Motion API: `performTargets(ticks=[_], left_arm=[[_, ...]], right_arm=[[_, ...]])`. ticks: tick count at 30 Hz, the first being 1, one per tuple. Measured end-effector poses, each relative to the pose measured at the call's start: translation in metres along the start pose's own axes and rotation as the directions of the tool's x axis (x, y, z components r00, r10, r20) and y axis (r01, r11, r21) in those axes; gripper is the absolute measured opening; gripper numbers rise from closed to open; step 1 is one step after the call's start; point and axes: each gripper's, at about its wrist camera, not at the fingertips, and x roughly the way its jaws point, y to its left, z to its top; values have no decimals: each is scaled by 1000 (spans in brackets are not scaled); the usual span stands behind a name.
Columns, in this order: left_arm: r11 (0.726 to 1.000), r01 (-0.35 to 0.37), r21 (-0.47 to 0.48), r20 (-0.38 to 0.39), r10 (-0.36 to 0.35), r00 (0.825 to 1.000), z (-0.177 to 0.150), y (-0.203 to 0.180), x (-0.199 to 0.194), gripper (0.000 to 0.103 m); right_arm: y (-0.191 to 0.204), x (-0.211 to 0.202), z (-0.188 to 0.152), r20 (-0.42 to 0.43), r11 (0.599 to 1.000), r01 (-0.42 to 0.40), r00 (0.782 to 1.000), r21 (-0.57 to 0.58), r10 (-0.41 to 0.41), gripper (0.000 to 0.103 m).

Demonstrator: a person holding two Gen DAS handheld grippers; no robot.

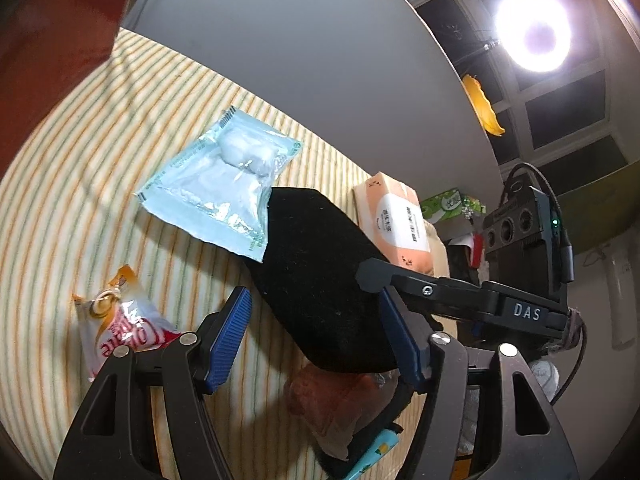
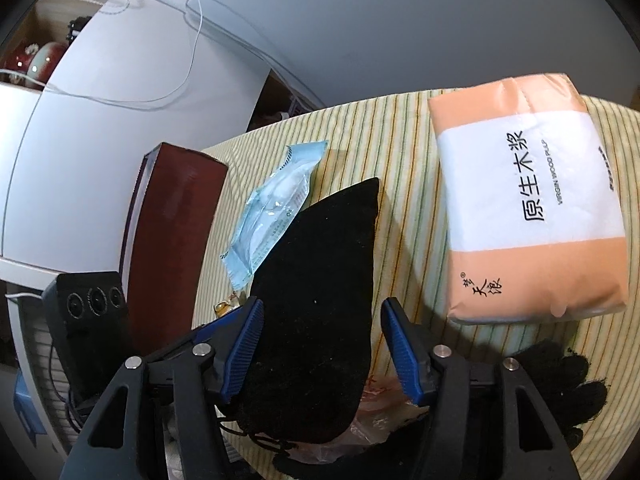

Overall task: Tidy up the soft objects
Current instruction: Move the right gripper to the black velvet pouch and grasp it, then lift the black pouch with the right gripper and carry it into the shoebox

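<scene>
A black velvet pouch (image 1: pixel 320 280) lies on the striped cloth (image 1: pixel 100 200), its tip over a light blue sealed packet (image 1: pixel 224 184). My left gripper (image 1: pixel 316 332) is open, its blue pads on either side of the pouch. My right gripper (image 2: pixel 320 344) is open too and straddles the same pouch (image 2: pixel 320 300) from the other side. An orange tissue pack (image 2: pixel 528 208) lies to the right in the right wrist view and behind the pouch in the left wrist view (image 1: pixel 394 220). A black glove (image 2: pixel 568 384) lies at the right gripper's right.
A small snack sachet (image 1: pixel 120 324) lies left of the left gripper. A dark red box (image 2: pixel 172 240) stands at the table's left edge. A crumpled plastic bag with something brown (image 1: pixel 332 404) lies under the pouch's near end. The blue packet (image 2: pixel 272 208) shows beside the box.
</scene>
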Motion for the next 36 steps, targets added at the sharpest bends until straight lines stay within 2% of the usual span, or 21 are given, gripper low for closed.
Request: performTargets(ticks=[4,7,11,19,25,28,36], left_arm=[[999,32,12,7,-32,999,-3,-1,2,52],[999,46,20,15,-47,999,-3,-2,3,48],[997,80,14,18,-80,997,-6,-5,-1,47],[987,147,68,40,-150,988,-12,-29,-24,47],[977,177,115,85,-187,979,-12,-44,-58,47],[975,167,146,128,-186,974,-14,-43,-84,47],[980,124,157,236,-159,959,-14,-16,-151,47]], right_arm=[[-1,0,-3,-3,1000,-14,1000,2,14,41],[-1,-2,-5,7,1000,-10,1000,3,10,39],[0,-9,-12,28,1000,-22,999,10,22,36],[22,-50,-37,115,999,-31,993,-35,35,28],[44,-75,-52,173,996,-62,982,-64,72,26],[64,-84,-59,197,993,-71,976,-99,89,26],[131,-71,-59,201,972,-132,964,-193,171,24]])
